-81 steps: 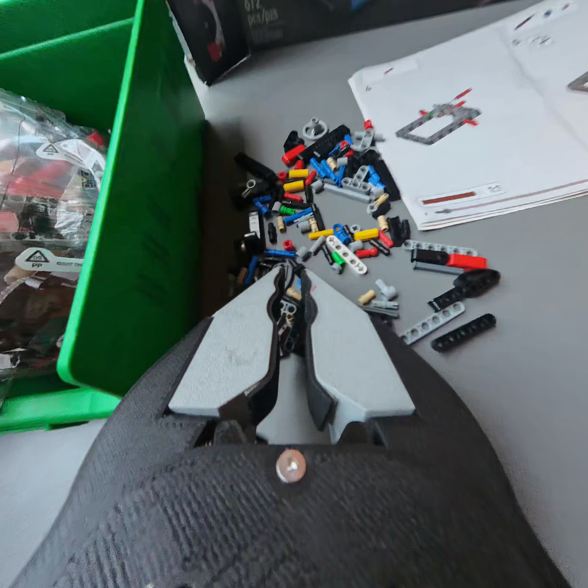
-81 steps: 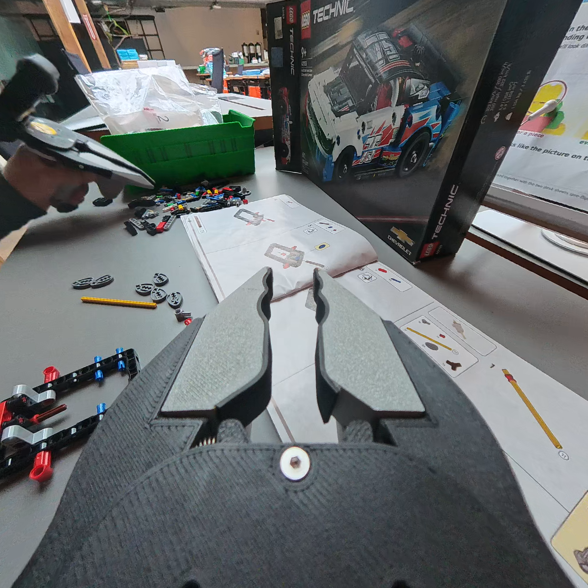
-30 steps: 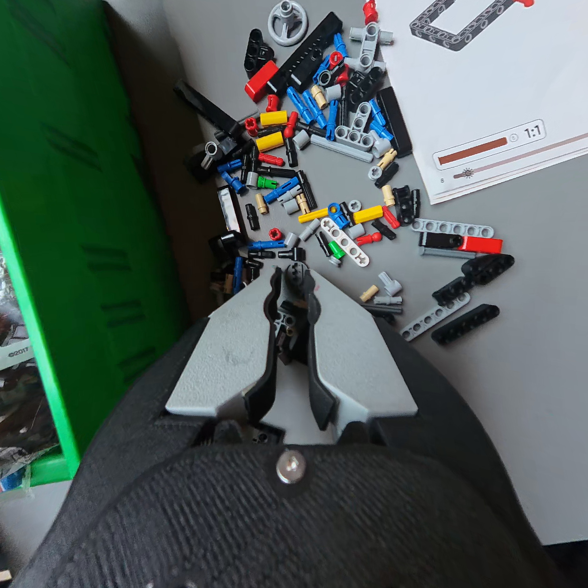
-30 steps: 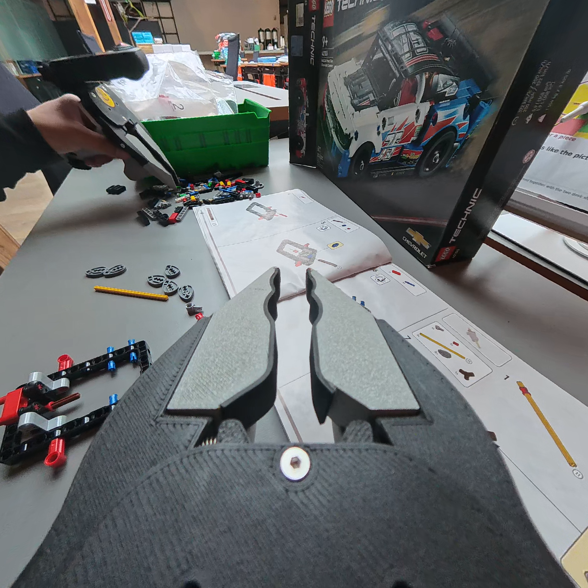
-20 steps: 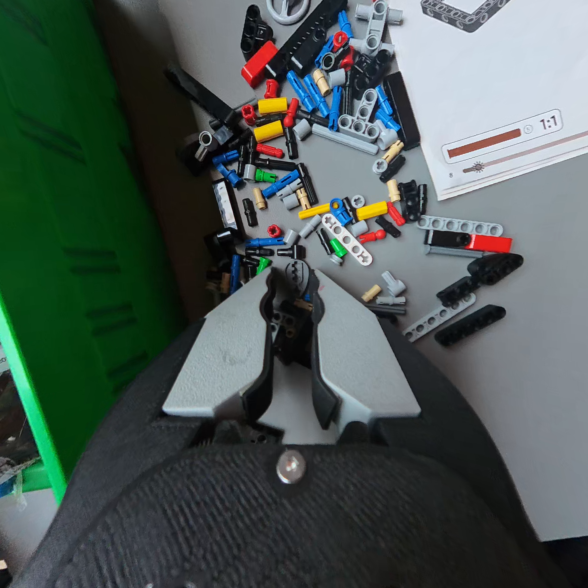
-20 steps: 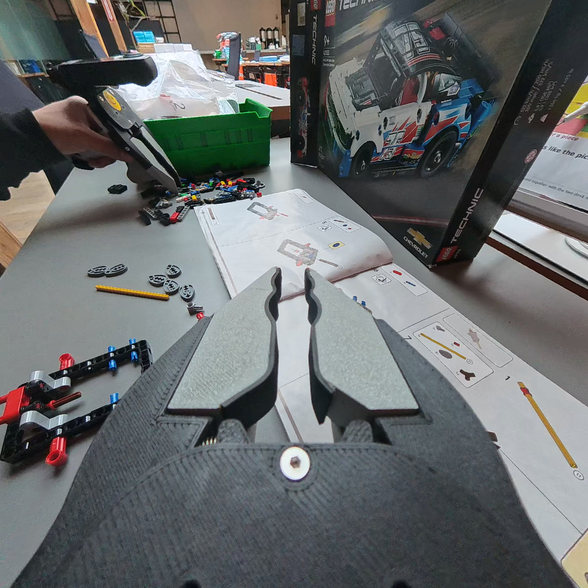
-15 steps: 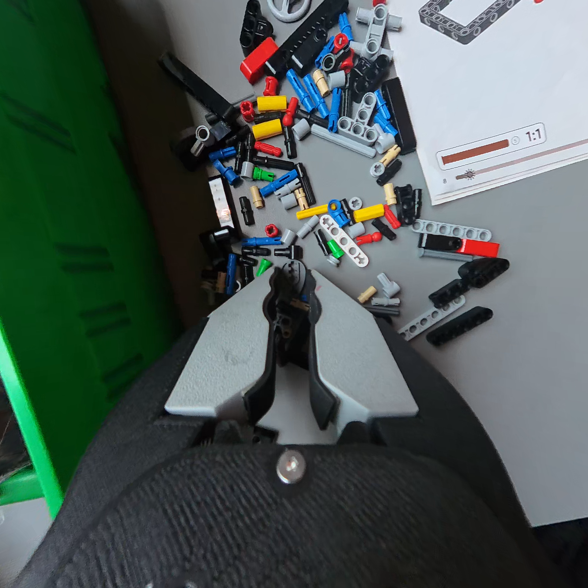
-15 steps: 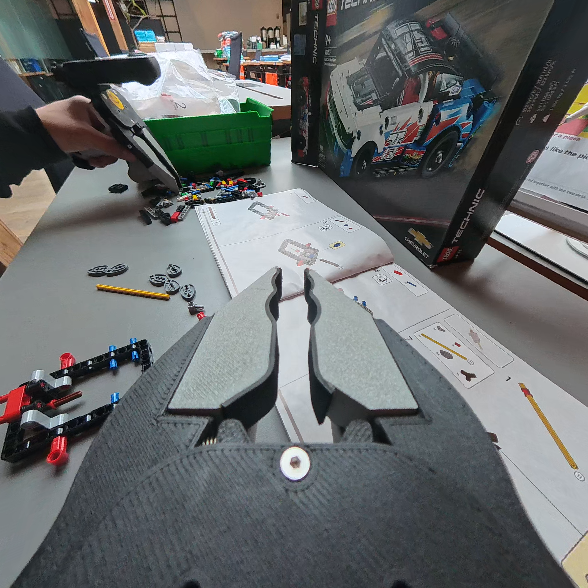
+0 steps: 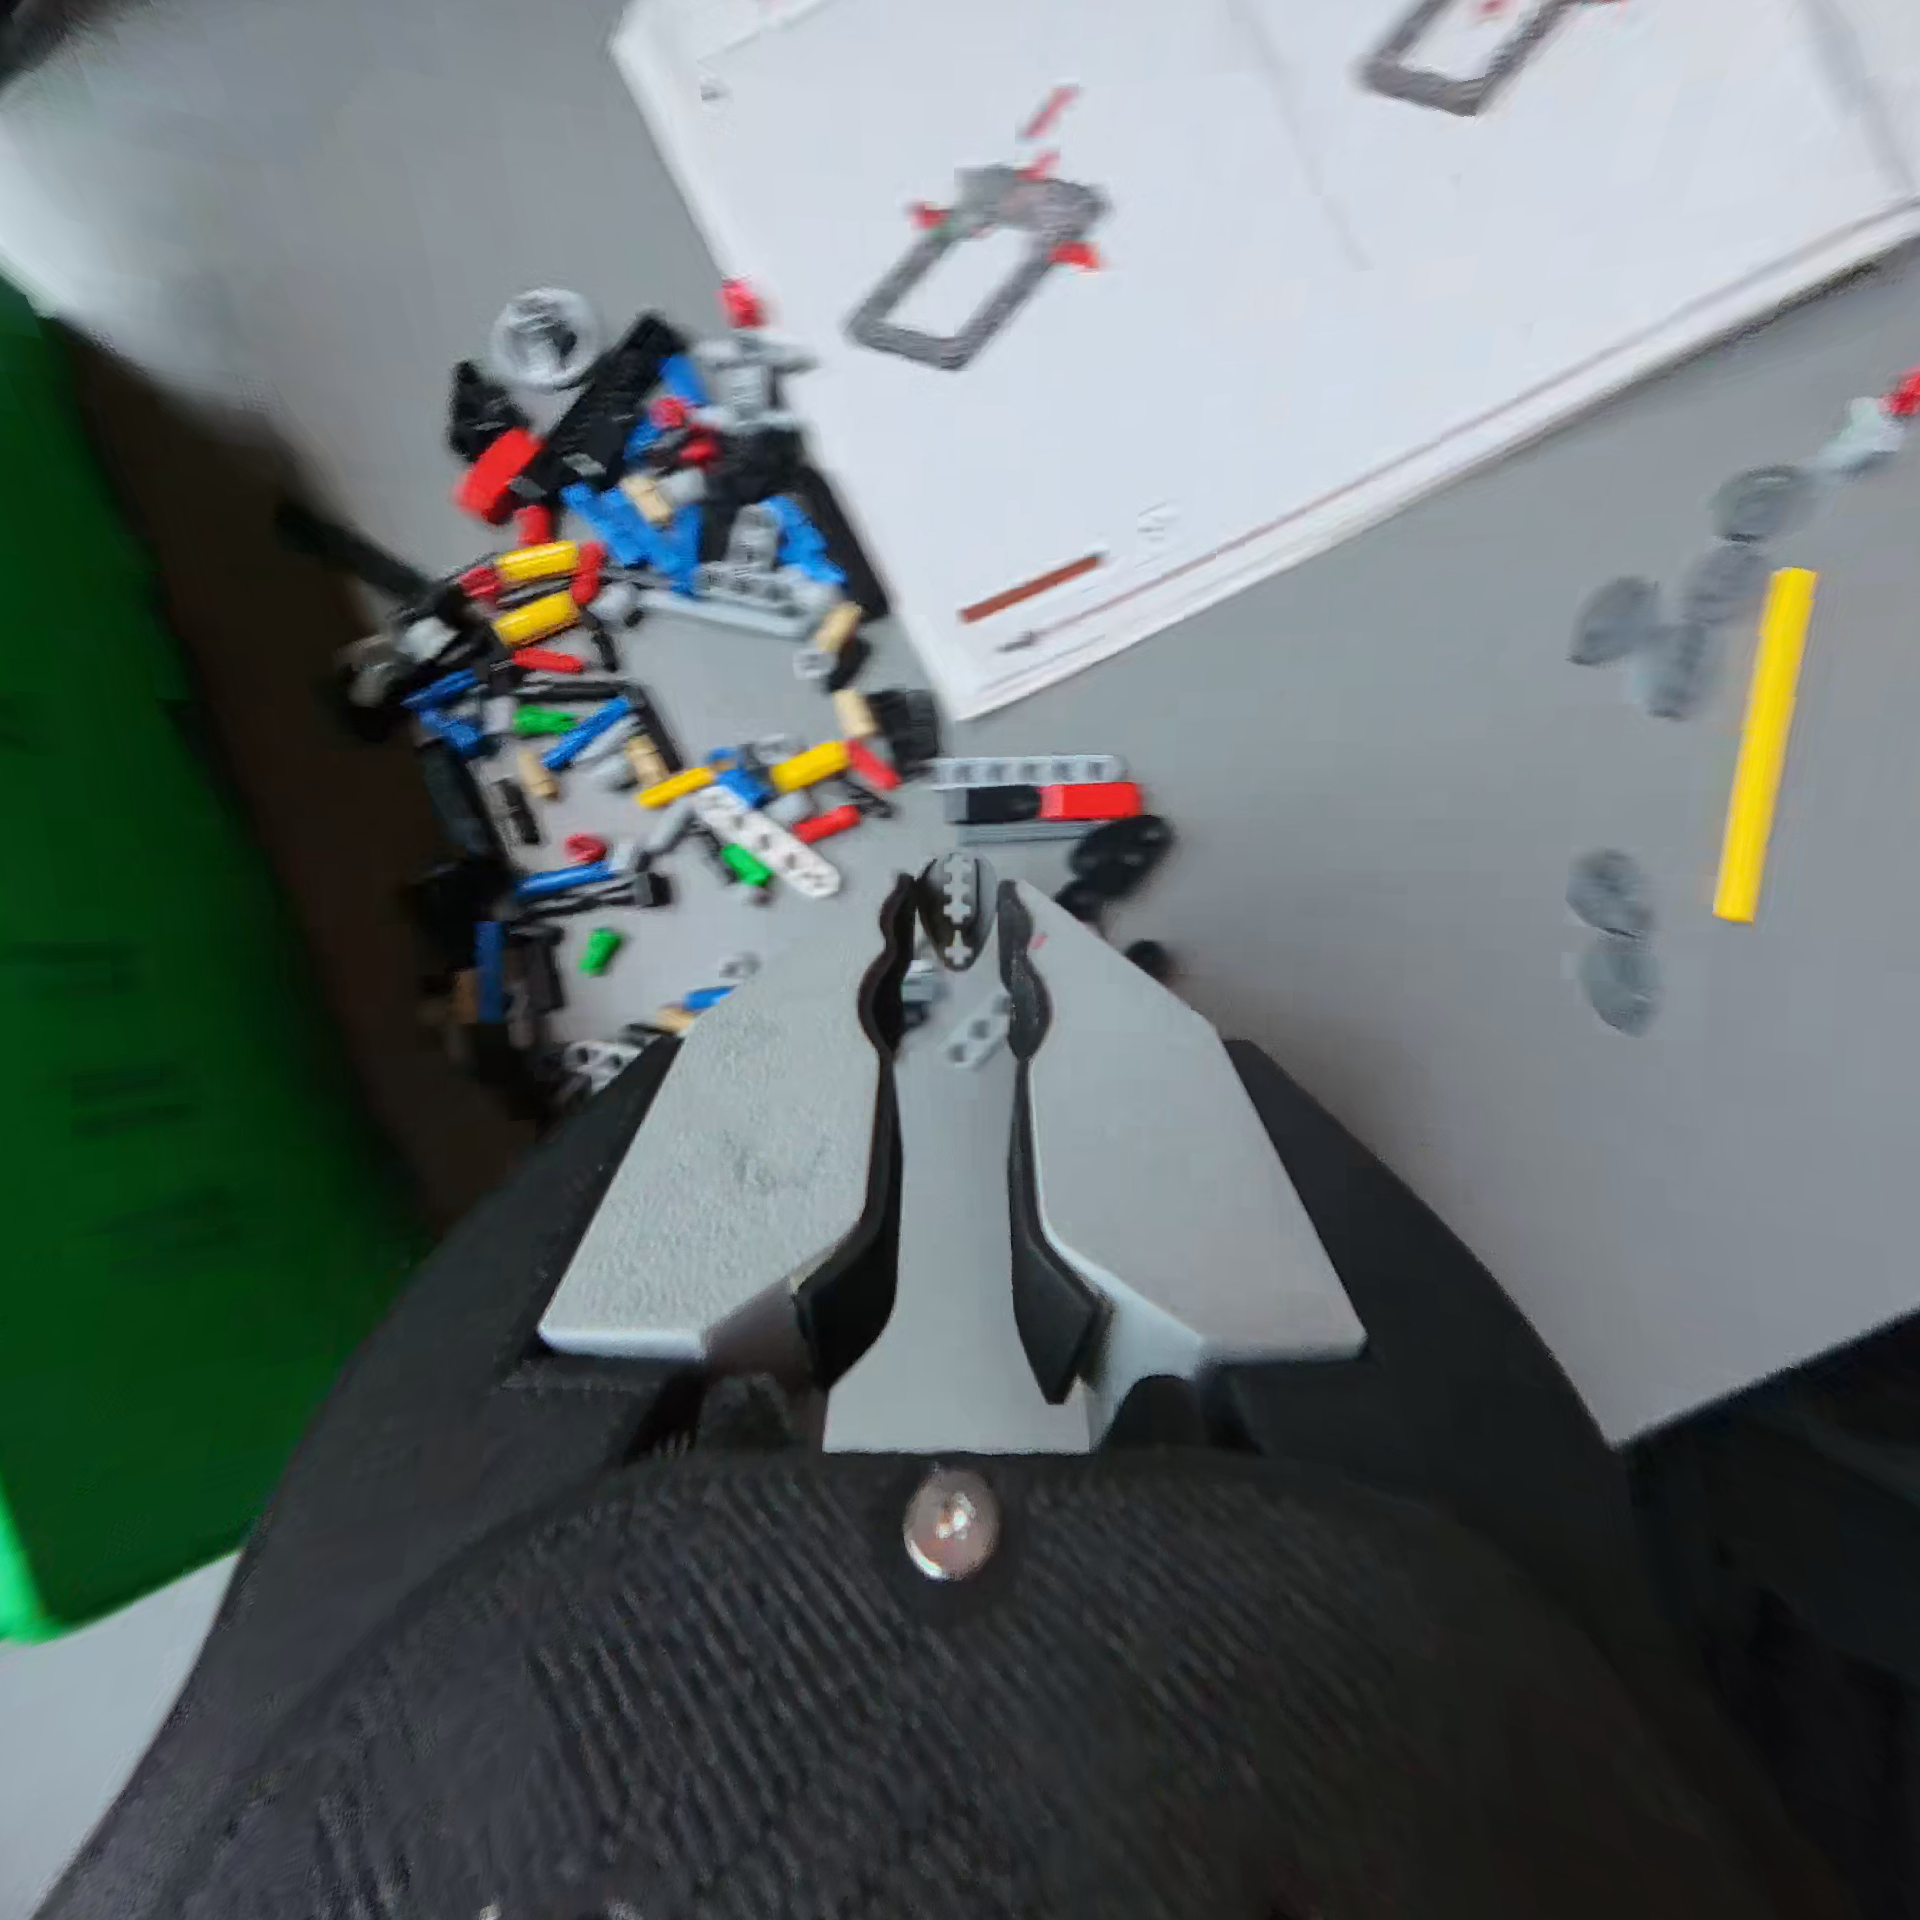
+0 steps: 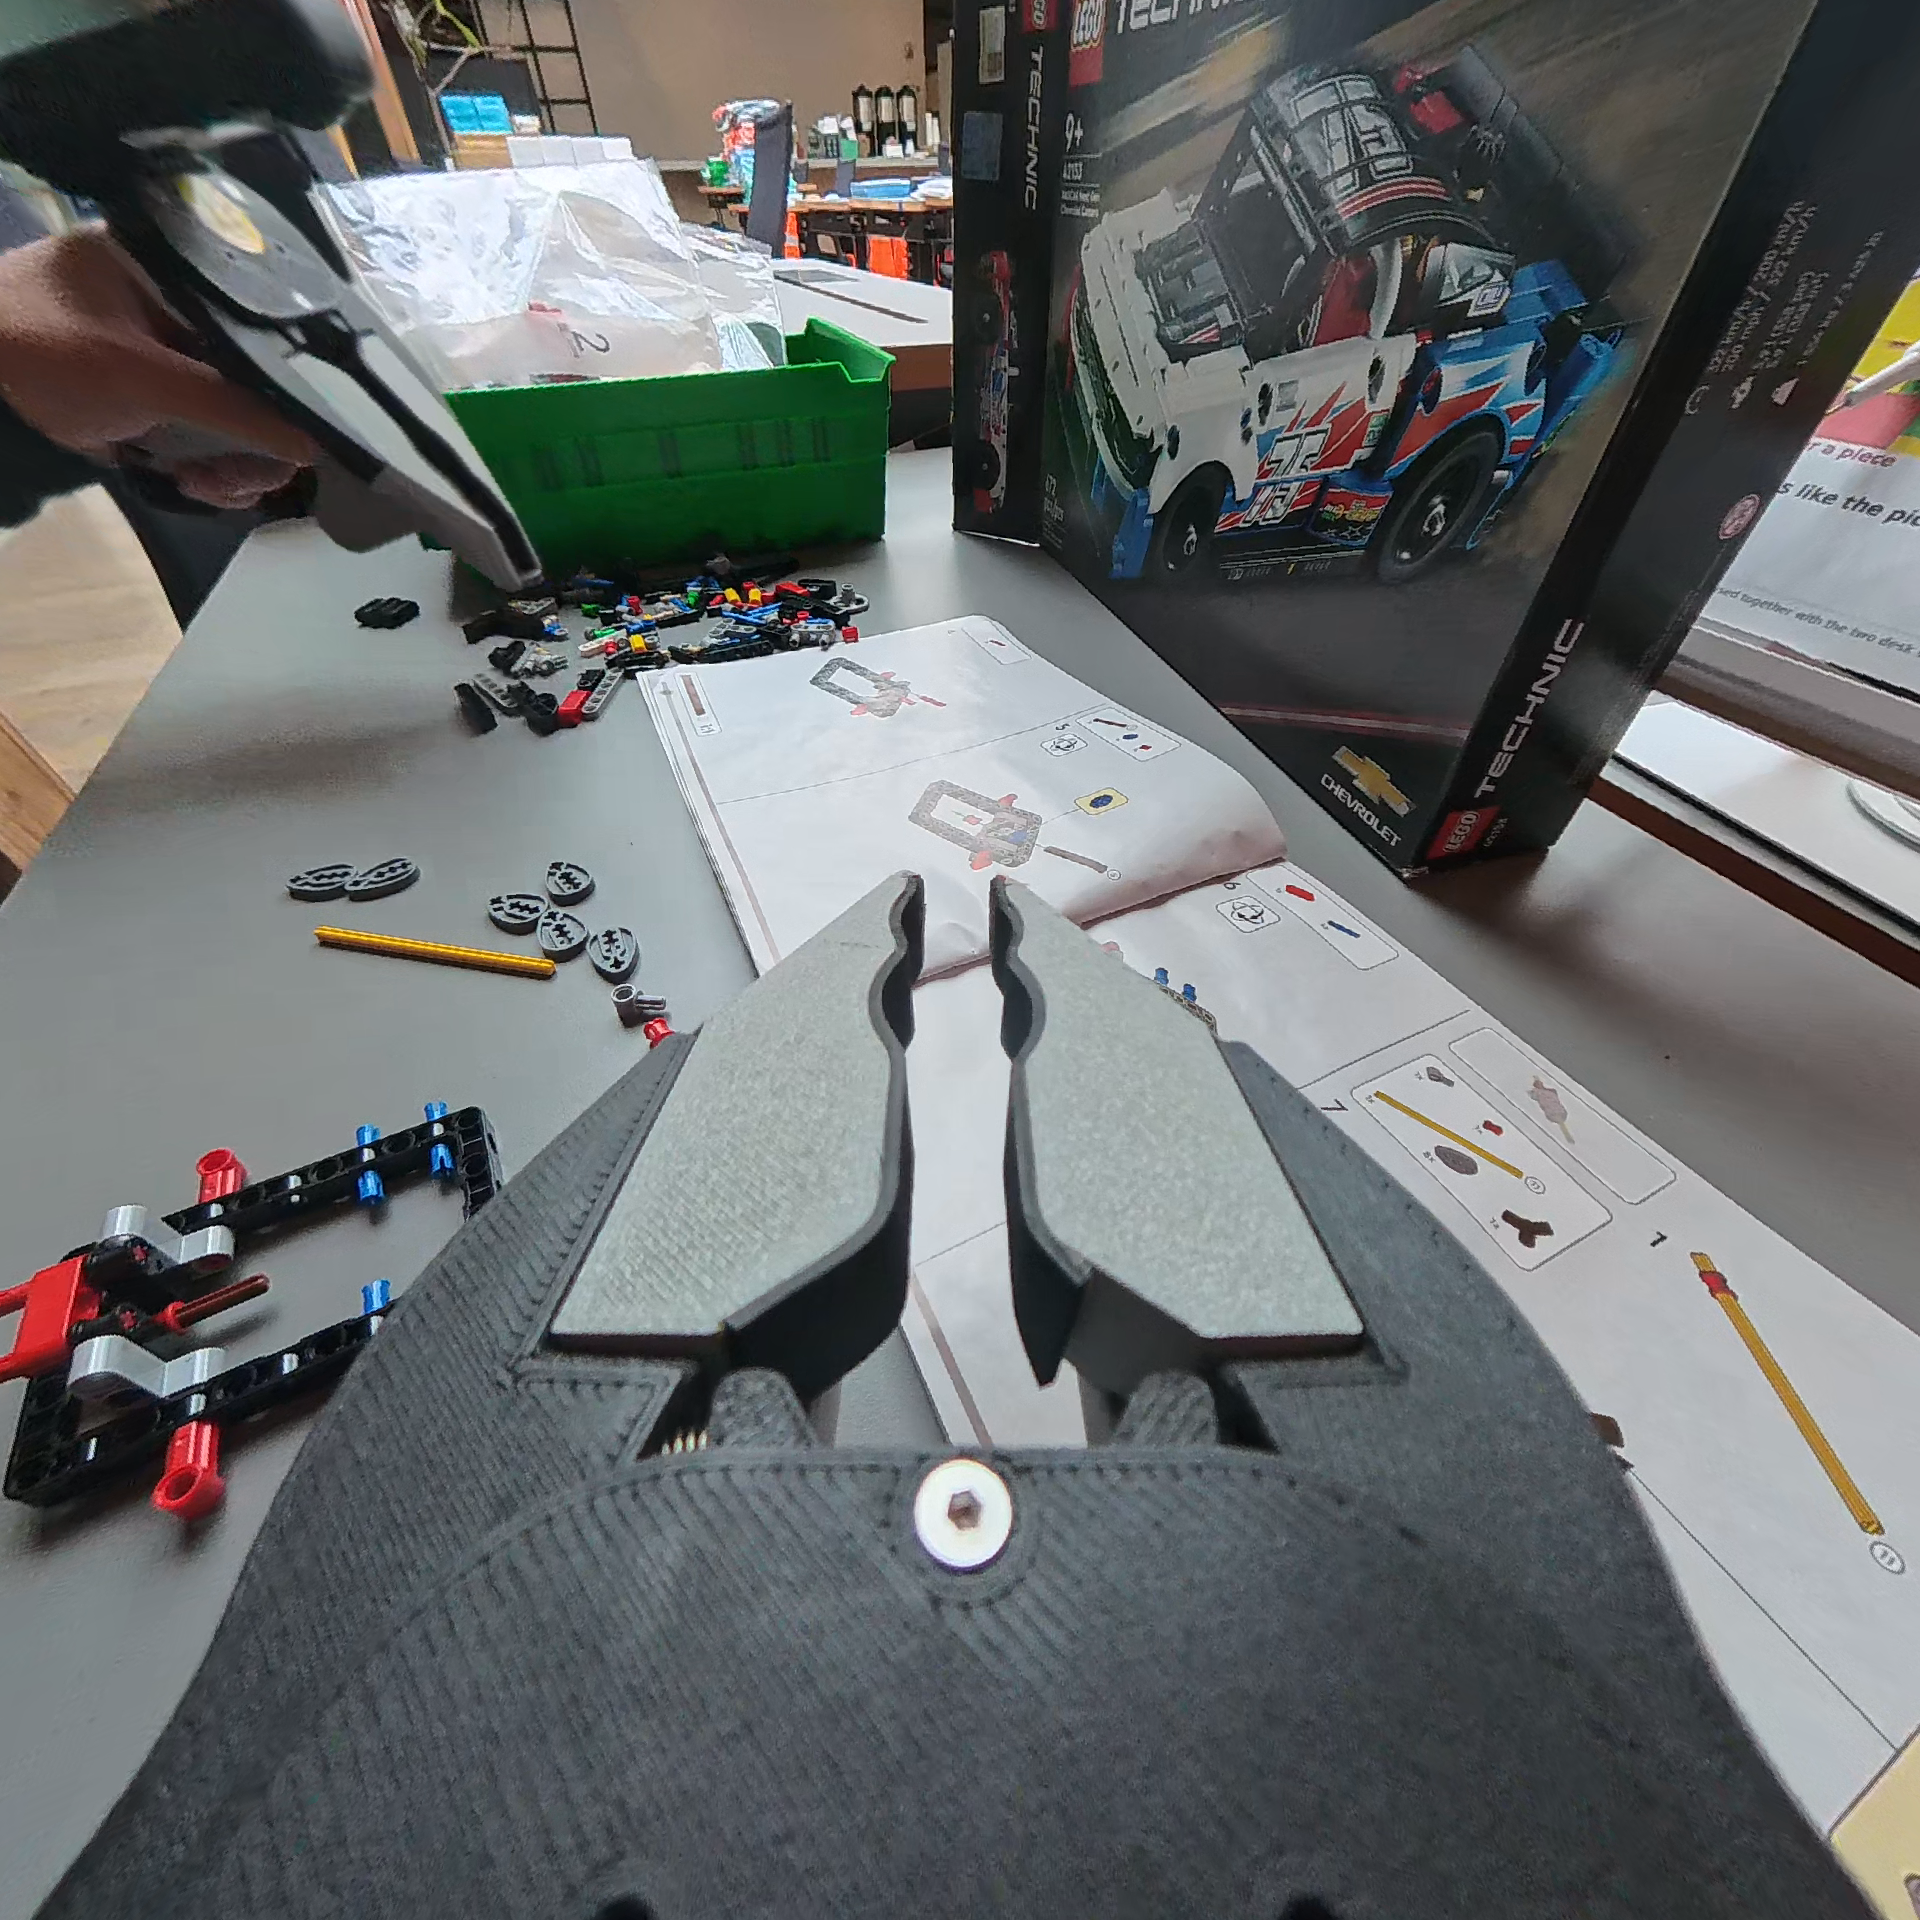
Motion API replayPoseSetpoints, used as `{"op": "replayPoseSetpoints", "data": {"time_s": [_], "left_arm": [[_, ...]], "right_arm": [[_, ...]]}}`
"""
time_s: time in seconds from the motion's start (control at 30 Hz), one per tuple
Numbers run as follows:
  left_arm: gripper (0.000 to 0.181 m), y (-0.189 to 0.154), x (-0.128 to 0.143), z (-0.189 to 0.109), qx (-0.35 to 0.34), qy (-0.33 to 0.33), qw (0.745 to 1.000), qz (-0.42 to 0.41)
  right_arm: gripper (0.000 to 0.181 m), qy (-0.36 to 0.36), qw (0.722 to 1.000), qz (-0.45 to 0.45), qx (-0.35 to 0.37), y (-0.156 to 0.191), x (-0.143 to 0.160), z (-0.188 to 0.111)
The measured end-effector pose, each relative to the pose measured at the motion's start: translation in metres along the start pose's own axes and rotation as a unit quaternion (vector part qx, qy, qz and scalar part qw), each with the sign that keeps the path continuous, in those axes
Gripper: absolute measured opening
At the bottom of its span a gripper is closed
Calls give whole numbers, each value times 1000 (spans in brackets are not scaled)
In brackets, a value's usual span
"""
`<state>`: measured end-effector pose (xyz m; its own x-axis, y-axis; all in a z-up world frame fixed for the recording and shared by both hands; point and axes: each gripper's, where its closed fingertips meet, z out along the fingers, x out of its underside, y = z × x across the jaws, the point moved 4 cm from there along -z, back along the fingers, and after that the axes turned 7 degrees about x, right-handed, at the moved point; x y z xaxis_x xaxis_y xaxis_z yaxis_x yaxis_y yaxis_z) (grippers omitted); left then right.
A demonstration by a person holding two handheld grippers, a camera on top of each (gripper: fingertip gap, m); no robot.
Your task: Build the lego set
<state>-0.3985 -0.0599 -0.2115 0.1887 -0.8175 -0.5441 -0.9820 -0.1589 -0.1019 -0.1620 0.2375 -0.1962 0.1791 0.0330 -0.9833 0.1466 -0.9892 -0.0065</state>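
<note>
One small dark grey oval plastic piece with toothed cross holes [image 9: 957,914] is pinched upright at the tips of the left gripper [image 9: 957,920], above the grey surface [image 9: 1351,987]. Beyond and left of these jaws lies the heap of small coloured plastic parts [image 9: 644,665], with the green plastic bin [image 9: 156,1039] farther left. To the right lie a long yellow plastic axle [image 9: 1763,743] and more grey ovals [image 9: 1610,935]. The right gripper [image 10: 956,904] holds nothing, its jaws a little apart over the open white paper instruction booklet [image 10: 935,748]. Left of them rests the black beam frame with red and blue pins [image 10: 208,1288].
</note>
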Motion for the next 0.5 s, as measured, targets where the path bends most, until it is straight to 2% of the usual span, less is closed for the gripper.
{"op": "replayPoseSetpoints", "data": {"time_s": [0.1, 0.2, 0.3, 0.5], "left_arm": [[14, -59, 5, 13, 74, 24, 995, 65], [13, -97, 18, 32, 120, 61, 987, 91], [14, -113, 28, 47, 133, 91, 982, 101], [14, -125, 26, 50, 145, 85, 981, 95]], "right_arm": [[9, 1, 1000, 0, 0, 0, 0, 0], [9, 0, 1000, -2, 0, 0, 0, 0], [9, -1, 1000, -3, 1, 1, -1, -1], [8, -3, 1000, -4, 2, 1, -2, -2]]}}
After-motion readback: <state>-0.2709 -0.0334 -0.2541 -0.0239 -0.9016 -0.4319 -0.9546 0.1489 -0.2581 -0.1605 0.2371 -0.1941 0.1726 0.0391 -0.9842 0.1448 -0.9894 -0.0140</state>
